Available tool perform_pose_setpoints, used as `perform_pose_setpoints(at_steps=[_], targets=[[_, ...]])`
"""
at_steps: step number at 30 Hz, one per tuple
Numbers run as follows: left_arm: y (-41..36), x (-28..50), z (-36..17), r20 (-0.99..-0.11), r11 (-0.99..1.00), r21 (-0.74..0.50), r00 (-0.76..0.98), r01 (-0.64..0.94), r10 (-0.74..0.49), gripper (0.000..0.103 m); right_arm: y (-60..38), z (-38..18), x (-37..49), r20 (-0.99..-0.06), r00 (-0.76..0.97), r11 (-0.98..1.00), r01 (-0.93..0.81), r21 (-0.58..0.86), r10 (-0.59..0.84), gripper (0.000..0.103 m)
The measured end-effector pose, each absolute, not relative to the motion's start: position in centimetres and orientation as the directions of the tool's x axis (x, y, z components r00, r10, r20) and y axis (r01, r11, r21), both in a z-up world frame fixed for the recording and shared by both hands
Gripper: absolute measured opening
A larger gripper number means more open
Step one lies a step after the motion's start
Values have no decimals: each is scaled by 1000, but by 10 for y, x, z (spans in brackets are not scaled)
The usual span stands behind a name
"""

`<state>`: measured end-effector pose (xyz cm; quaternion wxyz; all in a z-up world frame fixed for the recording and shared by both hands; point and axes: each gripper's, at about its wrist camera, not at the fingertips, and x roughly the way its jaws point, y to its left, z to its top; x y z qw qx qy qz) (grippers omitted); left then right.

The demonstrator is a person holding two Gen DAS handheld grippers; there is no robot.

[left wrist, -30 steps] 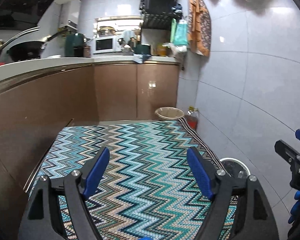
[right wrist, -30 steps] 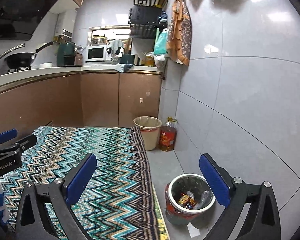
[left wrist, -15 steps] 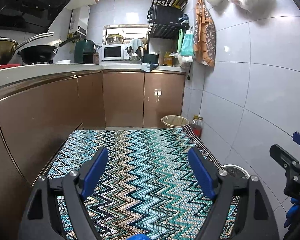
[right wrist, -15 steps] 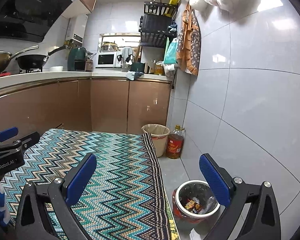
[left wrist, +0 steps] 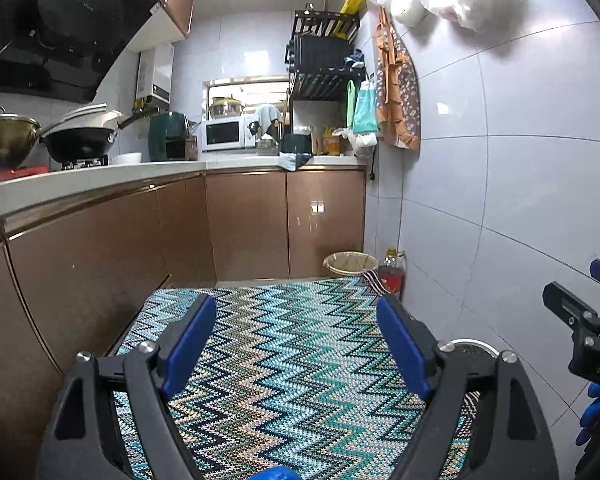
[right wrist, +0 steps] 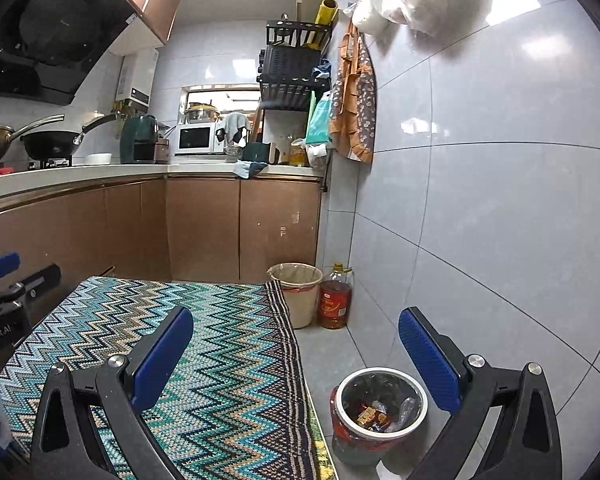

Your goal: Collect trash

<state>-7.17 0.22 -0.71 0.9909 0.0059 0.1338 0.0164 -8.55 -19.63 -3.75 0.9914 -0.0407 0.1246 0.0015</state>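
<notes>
Both tongs are spread wide with nothing between them. The left tongs (left wrist: 296,344) hang over the zigzag rug (left wrist: 292,360), roughly mid-rug, and the right tongs (right wrist: 296,354) sit over the rug's right edge where it meets the bare floor tiles (right wrist: 328,344).

The thing that matters here is the small trash bin (right wrist: 380,408) with the white rim. It stands on the floor tiles just beside the rug's right edge, close to the tiled wall. In the right wrist view it shows between the two blue pads, nearer the right one. It has a red liner and it's partly filled: a yellowish wrapper, some clear plastic, other bits I can't make out. From the left wrist view only a sliver of its rim (left wrist: 470,346) peeks out behind the right finger.

Further back, at the rug's far right corner, there's a beige bin (right wrist: 298,292) with a liner, touching the rug's edge, and an oil bottle (right wrist: 336,296) right next to it against the wall. Both sit at the foot of the brown cabinets (right wrist: 240,228).

Up on the worktop (right wrist: 140,170): a black wok (right wrist: 52,144) on the stove, a white microwave (right wrist: 198,138) and a rag hanging over the front edge.
</notes>
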Motion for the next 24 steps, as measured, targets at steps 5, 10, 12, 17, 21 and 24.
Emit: perform_pose_setpoints(at_steps=[5,10,12,17,21,24], targets=[[0,-78,-1,-245,999,30,968,-42,48,82,-203,-40,-90,-249,968,997,3,-76,-22,103],[-2,-83,1,-232,998,46,971,-53,62,82,-215,-38,-95,-238,970,998,33,-59,-46,103],[-3,-83,1,-235,998,44,970,-52,61,82,-218,-37,-96,-236,970,997,41,-58,-53,103],[-5,-83,0,-239,998,47,969,-49,59,82,-225,-39,-96,-239,969,997,54,-55,-65,103],[-6,-84,-1,-239,998,49,969,-51,61,82,-226,-41,-96,-244,967,997,57,-55,-68,103],[-7,-85,-2,-241,997,49,968,-52,62,82,-227,-41,-96,-245,967,997,59,-54,-71,103]])
